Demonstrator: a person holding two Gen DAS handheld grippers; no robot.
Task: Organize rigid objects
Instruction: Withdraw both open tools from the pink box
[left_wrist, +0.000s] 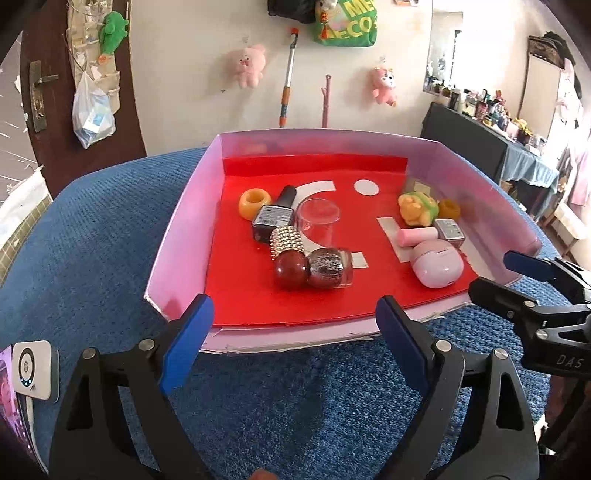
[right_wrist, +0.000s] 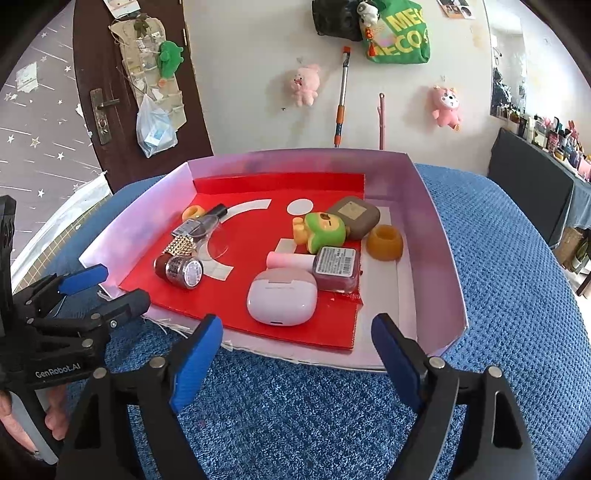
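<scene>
Left tool (left_wrist: 295, 332) spread, stamped "GenRobot.AI", right tool (right_wrist: 295, 354) spread, stamped "DAS", both empty

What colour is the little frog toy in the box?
Green and yellow frog toy; right wrist view shows it best.

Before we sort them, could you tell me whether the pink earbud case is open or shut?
Shut: the pink earbud case lies in the tray with its lid down.

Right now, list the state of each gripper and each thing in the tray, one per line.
left gripper: open, empty, short of the tray
right gripper: open, empty
tray: open-topped, on the blue cloth
clear cup: lying on its side
glitter polish bottle: lying on its side
earbud case: lid closed
green toy: lying tipped
orange ring: upright, hole up
</scene>
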